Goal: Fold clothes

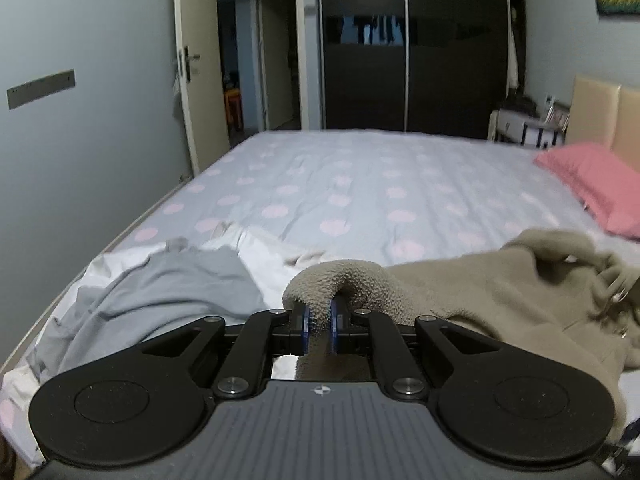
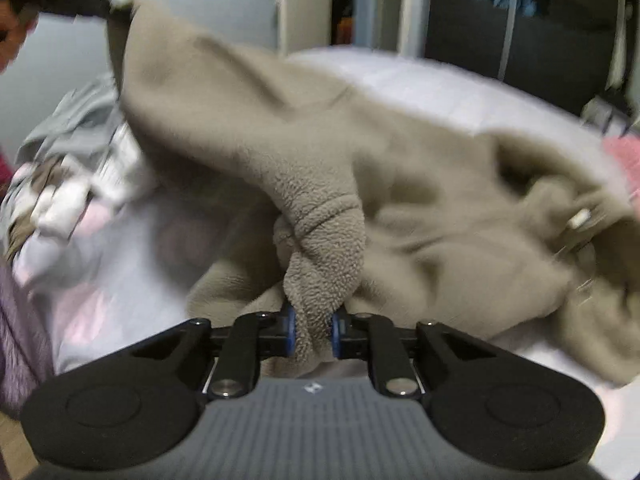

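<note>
You are pinching a beige fleece garment (image 1: pixel 460 284) in both tools: your left hand-held gripper (image 1: pixel 319 330) is clamping one fold, your right hand-held gripper (image 2: pixel 314 332) another, while the rest is spreading over the spotted bed (image 1: pixel 340 176) beside a grey shirt (image 1: pixel 176 284).

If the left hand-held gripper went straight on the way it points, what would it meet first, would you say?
The beige fleece garment it already pinches bunches directly ahead of the left hand-held gripper; beyond that, probably the dotted lilac bedsheet.
</note>
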